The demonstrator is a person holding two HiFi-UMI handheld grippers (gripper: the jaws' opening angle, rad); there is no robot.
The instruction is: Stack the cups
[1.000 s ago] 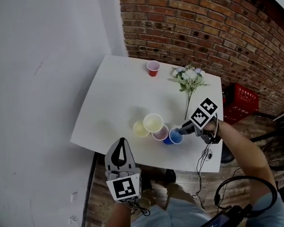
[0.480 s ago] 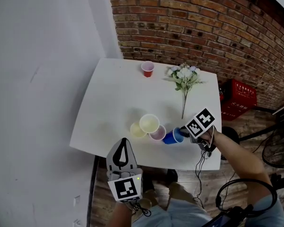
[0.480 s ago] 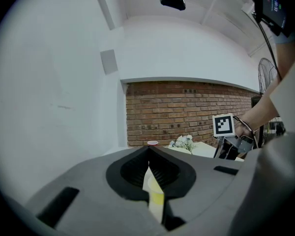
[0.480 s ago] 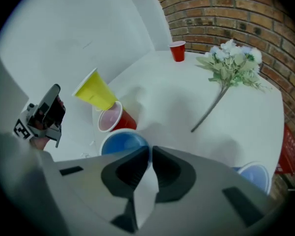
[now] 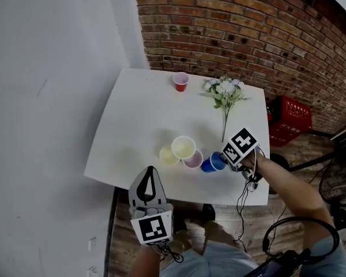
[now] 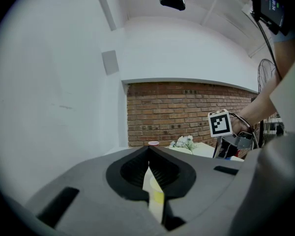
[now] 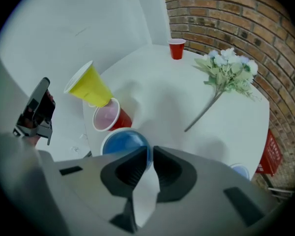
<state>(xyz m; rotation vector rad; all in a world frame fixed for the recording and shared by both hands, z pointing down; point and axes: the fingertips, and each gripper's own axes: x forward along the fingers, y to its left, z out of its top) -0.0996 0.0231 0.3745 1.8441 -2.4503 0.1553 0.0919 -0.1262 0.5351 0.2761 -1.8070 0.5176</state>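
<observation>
Stacking has barely begun: as far as I can see, no cup sits inside another. My right gripper (image 7: 151, 157) points steeply down near the table's (image 5: 132, 108) front edge, at 5 o'clock from its middle. Its jaws have just been closing and now pinch the rim of the blue cup (image 7: 124, 144), which leans toward me. My left gripper (image 6: 148, 151) hangs off the table at 6 o'clock, jaws pressed together on nothing. I judge that the whole job remains: lifting the blue cup and nesting every cup into one pile.

I count five cups for certain:
- One blue cup, at the 3 o'clock end of a tight row.
- One near red cup (image 5: 193, 161), just beside the blue cup at its 9 o'clock.
- Two yellow cups (image 5: 183, 148), further toward 9 o'clock.
- One far red cup (image 5: 180, 81), alone at 12 o'clock.

A pale blue round shape (image 7: 240, 171) at 4 o'clock in the right gripper view may be a sixth; I cannot tell.

There is also one bunch of flowers (image 5: 225, 91) at 2 o'clock.
</observation>
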